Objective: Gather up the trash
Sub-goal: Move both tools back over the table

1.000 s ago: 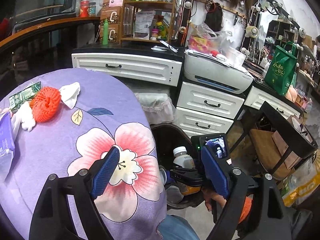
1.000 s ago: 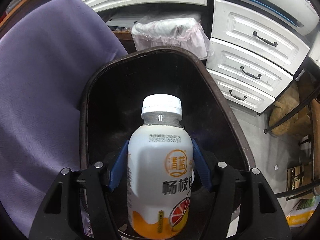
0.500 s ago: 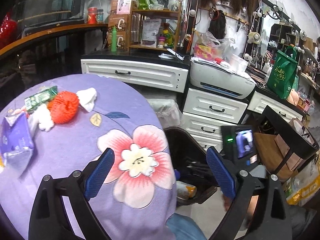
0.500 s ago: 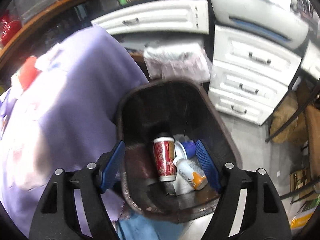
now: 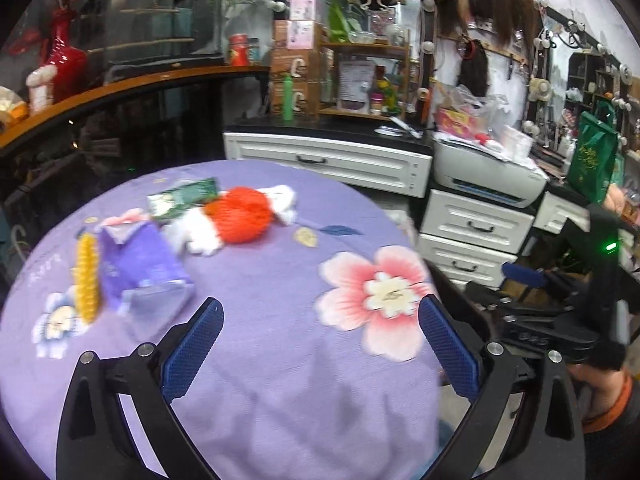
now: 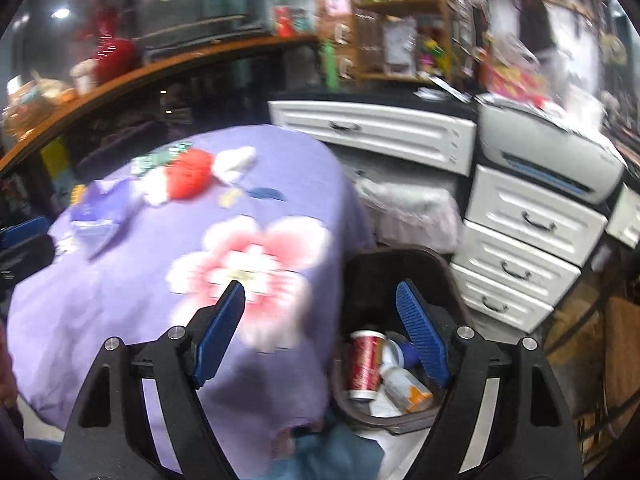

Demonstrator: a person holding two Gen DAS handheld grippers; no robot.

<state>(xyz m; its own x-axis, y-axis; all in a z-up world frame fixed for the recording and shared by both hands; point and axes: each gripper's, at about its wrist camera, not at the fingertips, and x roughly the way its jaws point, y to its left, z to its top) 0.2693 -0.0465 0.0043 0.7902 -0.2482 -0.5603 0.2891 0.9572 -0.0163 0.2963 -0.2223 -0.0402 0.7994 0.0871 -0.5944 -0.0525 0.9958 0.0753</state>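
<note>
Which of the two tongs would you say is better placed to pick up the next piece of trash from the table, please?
Left, probably. The left tongs are open over the tablecloth, facing the purple packet and orange ball. The right tongs, also open, hang at the table's edge by the bin.

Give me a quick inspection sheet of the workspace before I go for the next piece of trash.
Surface: round table under a purple floral cloth.
Job's things: orange mesh ball, white tissues, green wrapper, purple packet and yellow item lie on the cloth; dark bin beside the table holds a red can and a white bottle.
Clutter: nothing seen beyond the trash on the cloth.
Grippers: left gripper open, empty, over the cloth; right gripper open, empty, above the table edge and bin.
Cables: nothing seen.
Surroundings: white drawers, printer, crowded shelves.
</note>
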